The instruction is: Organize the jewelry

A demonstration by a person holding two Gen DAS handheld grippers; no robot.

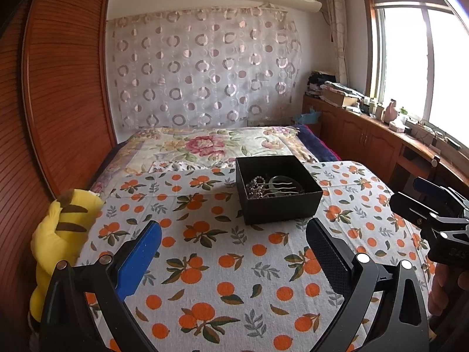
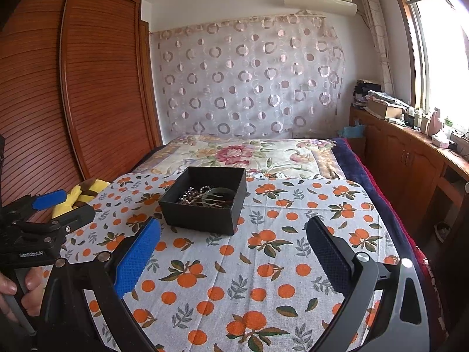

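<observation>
A black open box [image 1: 281,208] sits on the orange-print cloth [image 1: 222,264]. Inside it lie a beaded chain [image 1: 255,186], a round bangle and a wavy hair comb [image 1: 283,189]. The same box [image 2: 202,215] with its jewelry [image 2: 205,196] shows in the right wrist view. My left gripper [image 1: 234,234] is open and empty, a little short of the box. My right gripper [image 2: 233,234] is open and empty, in front of the box and to its right. Each gripper shows at the edge of the other's view, the right one [image 1: 422,205] and the left one [image 2: 55,205].
A yellow striped plush toy [image 1: 63,234] lies at the cloth's left edge by the wooden wardrobe [image 1: 58,102]. A floral quilt [image 1: 211,143] covers the bed behind. A cluttered wooden counter [image 1: 381,135] runs under the window on the right.
</observation>
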